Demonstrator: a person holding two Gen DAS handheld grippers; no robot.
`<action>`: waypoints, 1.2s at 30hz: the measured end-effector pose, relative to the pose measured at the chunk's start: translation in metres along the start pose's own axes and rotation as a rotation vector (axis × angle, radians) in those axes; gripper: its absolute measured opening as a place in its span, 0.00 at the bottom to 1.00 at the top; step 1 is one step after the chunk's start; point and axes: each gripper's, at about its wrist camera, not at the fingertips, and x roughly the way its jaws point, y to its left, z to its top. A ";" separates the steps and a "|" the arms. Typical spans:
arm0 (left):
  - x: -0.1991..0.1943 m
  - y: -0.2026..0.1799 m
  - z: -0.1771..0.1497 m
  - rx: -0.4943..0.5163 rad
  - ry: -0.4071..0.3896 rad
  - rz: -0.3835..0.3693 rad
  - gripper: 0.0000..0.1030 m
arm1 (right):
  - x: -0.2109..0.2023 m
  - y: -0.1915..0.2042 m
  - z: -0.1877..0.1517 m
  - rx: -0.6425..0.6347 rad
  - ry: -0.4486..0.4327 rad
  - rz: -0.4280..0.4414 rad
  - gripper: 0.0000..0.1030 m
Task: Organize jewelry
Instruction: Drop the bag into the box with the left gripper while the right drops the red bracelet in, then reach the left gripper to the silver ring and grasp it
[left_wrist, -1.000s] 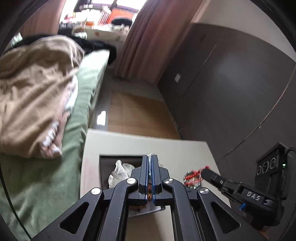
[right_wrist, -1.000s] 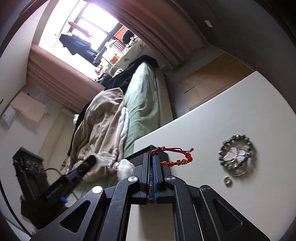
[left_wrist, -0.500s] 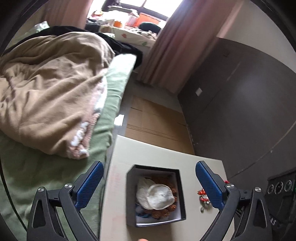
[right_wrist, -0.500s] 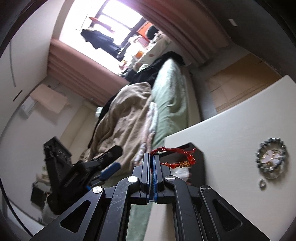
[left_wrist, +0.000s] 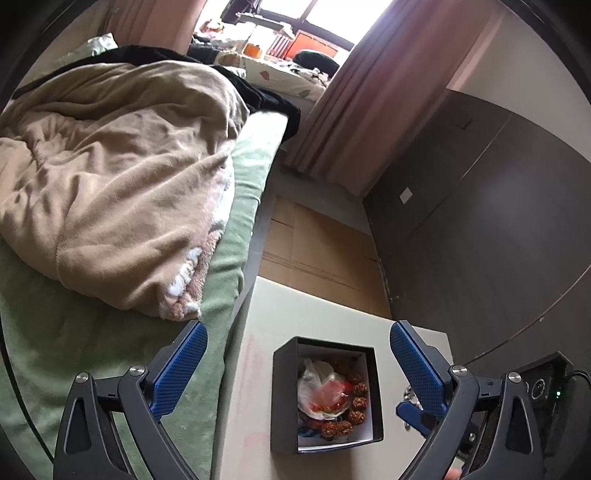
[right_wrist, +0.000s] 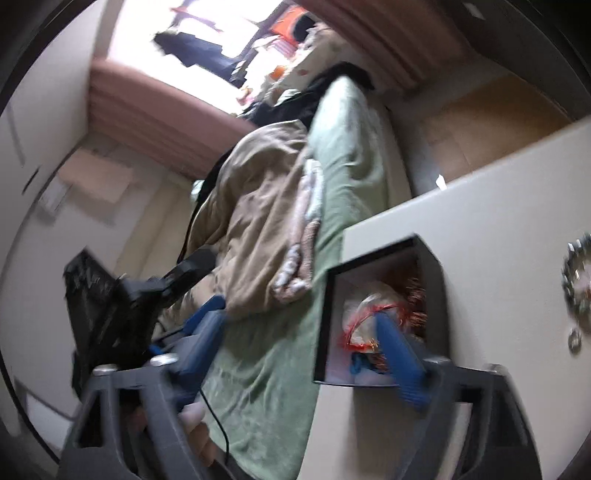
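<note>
A black box (left_wrist: 284, 395) with a white inside stands on the cream table (left_wrist: 306, 314). It holds a white plastic bag (left_wrist: 314, 387), brown beads (left_wrist: 356, 400) and a red cord bracelet (left_wrist: 328, 406). My left gripper (left_wrist: 295, 358) is open and empty, held above the box. In the right wrist view, which is blurred, my right gripper (right_wrist: 303, 325) is open, with its right finger over the box (right_wrist: 428, 258) and the red cord bracelet (right_wrist: 364, 321) lying inside. A dark bead bracelet (right_wrist: 574, 280) and a small ring (right_wrist: 574, 338) lie on the table to the right.
A bed with a green sheet (left_wrist: 44, 332) and a tan blanket (left_wrist: 110, 177) runs along the table's left edge. A dark wall (left_wrist: 498, 221) stands to the right. Brown floor (left_wrist: 317, 243) lies beyond the table's far edge.
My left gripper opened and rose above the box. My right gripper moved left over the box and opened, and the red cord bracelet now lies in the box.
</note>
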 end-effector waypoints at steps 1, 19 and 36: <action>0.000 -0.001 -0.001 0.004 0.003 -0.004 0.96 | -0.002 -0.001 0.001 -0.002 0.002 -0.017 0.85; -0.002 -0.053 -0.032 0.158 0.030 -0.067 0.96 | -0.097 -0.036 0.007 -0.025 -0.127 -0.226 1.00; 0.017 -0.119 -0.079 0.345 0.104 -0.100 0.87 | -0.162 -0.071 0.003 0.044 -0.191 -0.392 0.99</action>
